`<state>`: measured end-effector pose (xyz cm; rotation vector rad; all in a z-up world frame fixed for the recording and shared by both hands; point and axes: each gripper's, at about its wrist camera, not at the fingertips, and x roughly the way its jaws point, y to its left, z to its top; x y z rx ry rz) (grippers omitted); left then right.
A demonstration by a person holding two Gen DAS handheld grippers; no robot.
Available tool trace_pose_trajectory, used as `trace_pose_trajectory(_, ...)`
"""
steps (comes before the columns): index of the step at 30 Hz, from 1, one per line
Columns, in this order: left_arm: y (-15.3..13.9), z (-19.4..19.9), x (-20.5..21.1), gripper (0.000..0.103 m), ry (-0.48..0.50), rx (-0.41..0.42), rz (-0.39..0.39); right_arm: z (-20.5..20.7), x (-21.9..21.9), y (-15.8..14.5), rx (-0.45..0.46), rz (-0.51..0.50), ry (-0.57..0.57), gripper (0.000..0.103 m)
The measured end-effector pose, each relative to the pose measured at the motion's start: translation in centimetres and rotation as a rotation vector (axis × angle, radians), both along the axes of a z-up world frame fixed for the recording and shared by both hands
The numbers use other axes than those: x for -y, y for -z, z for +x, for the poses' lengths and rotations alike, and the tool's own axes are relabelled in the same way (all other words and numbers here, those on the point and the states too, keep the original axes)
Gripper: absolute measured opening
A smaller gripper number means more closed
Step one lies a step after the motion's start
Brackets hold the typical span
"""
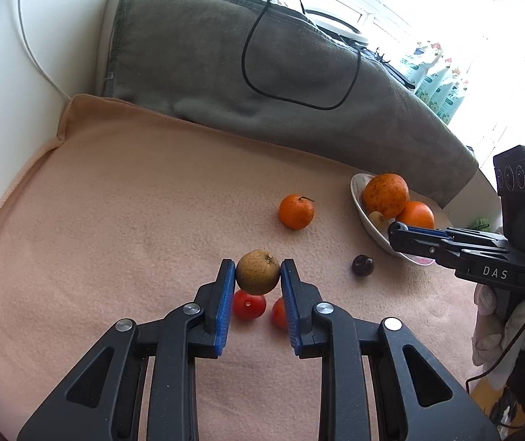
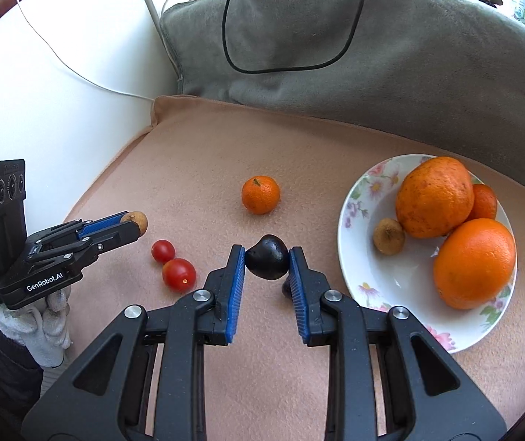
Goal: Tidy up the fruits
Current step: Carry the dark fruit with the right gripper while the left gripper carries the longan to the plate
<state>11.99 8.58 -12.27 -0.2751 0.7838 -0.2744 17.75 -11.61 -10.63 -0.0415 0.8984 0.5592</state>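
Between the left tool (image 1: 257, 275) pads sits a brown fruit (image 1: 257, 272), clamped and lifted above two tomatoes (image 2: 173, 264) on the pink cloth (image 1: 134, 202). Right tool (image 2: 267, 262) has its pads pressed on a dark plum (image 2: 267, 261), raised just off the cloth! At twelve o'clock from it lies a tangerine (image 2: 260, 194). At three o'clock, the bowl (image 2: 358, 220) holds three oranges (image 2: 433, 198) and another small brown fruit (image 2: 388, 236).
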Motion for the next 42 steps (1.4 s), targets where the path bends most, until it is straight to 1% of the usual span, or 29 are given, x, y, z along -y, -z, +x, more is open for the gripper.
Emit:
trace_pose_trajectory(7, -1.0, 1.5, 3.2, 0.024, 0.058, 0.022, -0.015, -1.5, 3.8, -1.3, 0.041, -0.004, 0.064, 0.026)
trace_pose_trajectory(13, -1.8, 3.2, 6.5, 0.024, 0.116, 0.038, -0.008, -1.7, 6.0, -1.0, 0.050, -0.007, 0.111, 0.025)
trace_pose_trajectory(19, -2.3, 5.2, 9.7, 0.024, 0.168, 0.042, -0.002, -1.6, 7.9, -0.3, 0.034, 0.007, 0.147, 0.026)
trace_pose_trajectory(24, -1.9, 6.6, 11.9, 0.024, 0.206, 0.025, -0.006, -1.2, 8.6, 0.3, 0.023, 0.021, 0.162, 0.026)
trace_pose_trajectory(30, -1.2, 8.0, 13.9, 0.024, 0.222, 0.005, 0.005, -0.6, 8.3, 1.0, 0.016, 0.016, 0.157, 0.026)
trace_pose_trajectory(37, -0.8, 8.6, 14.7, 0.024, 0.230, -0.011, 0.020, -0.3, 8.1, 1.5, 0.007, 0.009, 0.159, 0.026)
trace_pose_trajectory(42, -0.9, 8.8, 15.0, 0.024, 0.234, -0.008, 0.026, -0.2, 8.0, 1.6, 0.011, 0.002, 0.159, 0.026)
